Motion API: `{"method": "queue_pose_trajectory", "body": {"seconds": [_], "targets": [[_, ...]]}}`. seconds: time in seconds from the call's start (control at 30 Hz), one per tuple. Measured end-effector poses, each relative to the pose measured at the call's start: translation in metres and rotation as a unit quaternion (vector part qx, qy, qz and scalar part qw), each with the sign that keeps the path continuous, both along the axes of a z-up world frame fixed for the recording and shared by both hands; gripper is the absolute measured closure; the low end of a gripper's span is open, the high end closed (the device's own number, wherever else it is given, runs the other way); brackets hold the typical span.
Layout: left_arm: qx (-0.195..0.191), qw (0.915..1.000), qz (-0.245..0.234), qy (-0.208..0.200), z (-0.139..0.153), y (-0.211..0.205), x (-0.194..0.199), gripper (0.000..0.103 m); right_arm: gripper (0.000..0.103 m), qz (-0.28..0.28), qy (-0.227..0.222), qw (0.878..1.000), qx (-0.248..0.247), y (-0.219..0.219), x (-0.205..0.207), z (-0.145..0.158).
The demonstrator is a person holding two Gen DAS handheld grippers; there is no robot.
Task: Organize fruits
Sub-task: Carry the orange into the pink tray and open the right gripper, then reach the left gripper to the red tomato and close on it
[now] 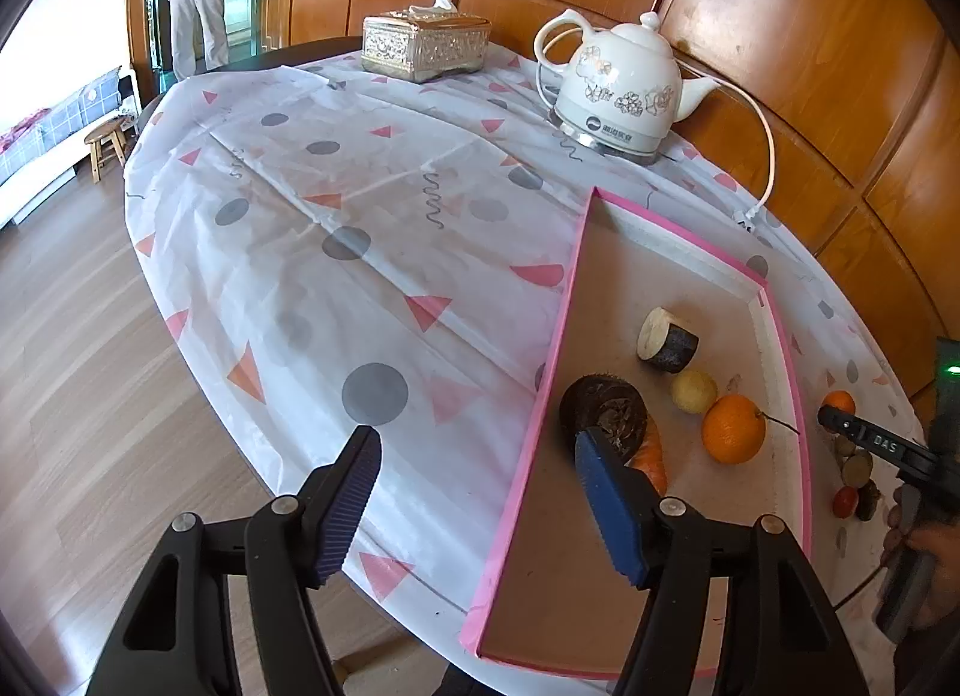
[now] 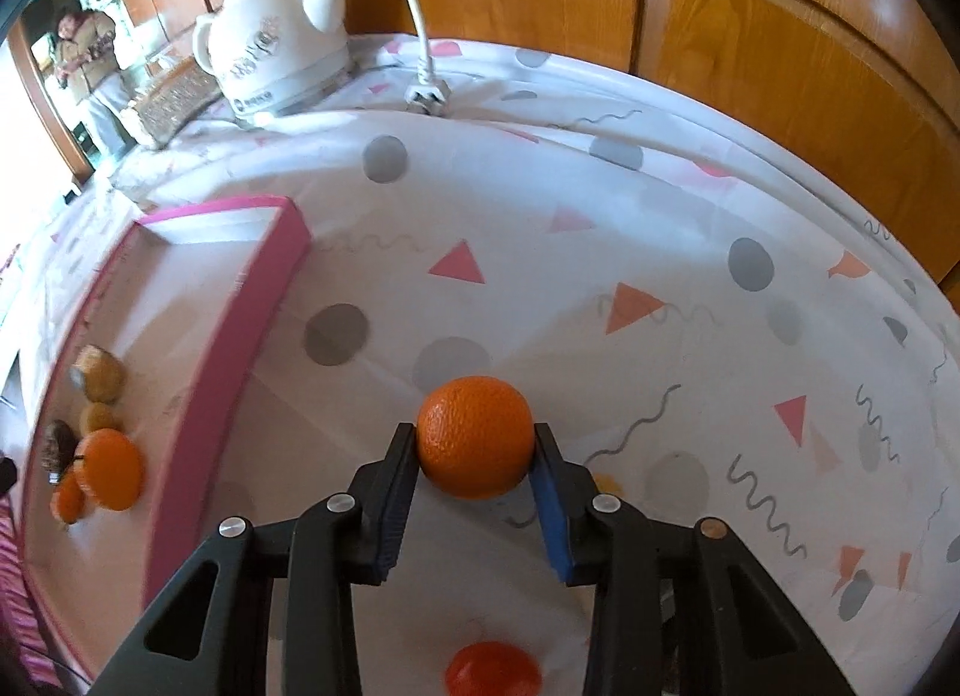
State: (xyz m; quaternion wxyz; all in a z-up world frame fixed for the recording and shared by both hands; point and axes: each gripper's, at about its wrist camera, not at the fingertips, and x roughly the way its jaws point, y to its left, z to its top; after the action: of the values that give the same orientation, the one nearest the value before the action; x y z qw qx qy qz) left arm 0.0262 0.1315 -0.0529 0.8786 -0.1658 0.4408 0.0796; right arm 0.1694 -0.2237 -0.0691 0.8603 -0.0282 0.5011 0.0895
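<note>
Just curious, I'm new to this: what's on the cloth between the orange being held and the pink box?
Nothing: in the right wrist view, only bare patterned tablecloth lies between the held orange and the pink box.

Open cloth (image 2: 660, 204) right of pink tray wall (image 2: 222, 348) — kettle (image 2: 270, 54) far back.

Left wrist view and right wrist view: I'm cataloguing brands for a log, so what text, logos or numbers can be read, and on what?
"DAS": white letters on the black right hand-held gripper, seen in the left wrist view.
White floral ceramic electric kettle: a round logo with characters on its base band, too small to read; blurred in the right wrist view as well.
Nothing else carries readable text.
</note>
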Motion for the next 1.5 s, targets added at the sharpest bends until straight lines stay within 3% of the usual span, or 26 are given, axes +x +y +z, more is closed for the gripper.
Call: {"method": "queue_pose_trajectory", "body": {"seconds": [0.43, 0.6, 0.8, 1.03, 1.5], "targets": [[-0.013, 0.9998, 0.006, -0.01, 0.005, 0.002, -0.006, 0.033, 0.066, 0.109, -0.029, 0.99, 0.088, 0.063, -0.059, 0.045], [-0.019, 0.9997, 0.011, -0.012, 0.005, 0.006, -0.011, 0.033, 0.066, 0.153, -0.012, 0.982, 0.106, 0.1, -0.076, 0.042], [-0.022, 0.9996, 0.011, -0.016, 0.006, 0.007, -0.013, 0.033, 0.064, 0.18, 0.019, 0.979, 0.094, 0.13, -0.091, 0.023], [-0.022, 0.9996, 0.004, -0.016, 0.006, 0.004, -0.014, 0.033, 0.063, 0.166, 0.016, 0.983, 0.079, 0.131, -0.097, 0.018], [-0.016, 0.9996, -0.006, -0.021, 0.009, -0.002, -0.014, 0.032, 0.06, 0.088, -0.038, 0.992, 0.078, 0.071, -0.124, 0.039]]}}
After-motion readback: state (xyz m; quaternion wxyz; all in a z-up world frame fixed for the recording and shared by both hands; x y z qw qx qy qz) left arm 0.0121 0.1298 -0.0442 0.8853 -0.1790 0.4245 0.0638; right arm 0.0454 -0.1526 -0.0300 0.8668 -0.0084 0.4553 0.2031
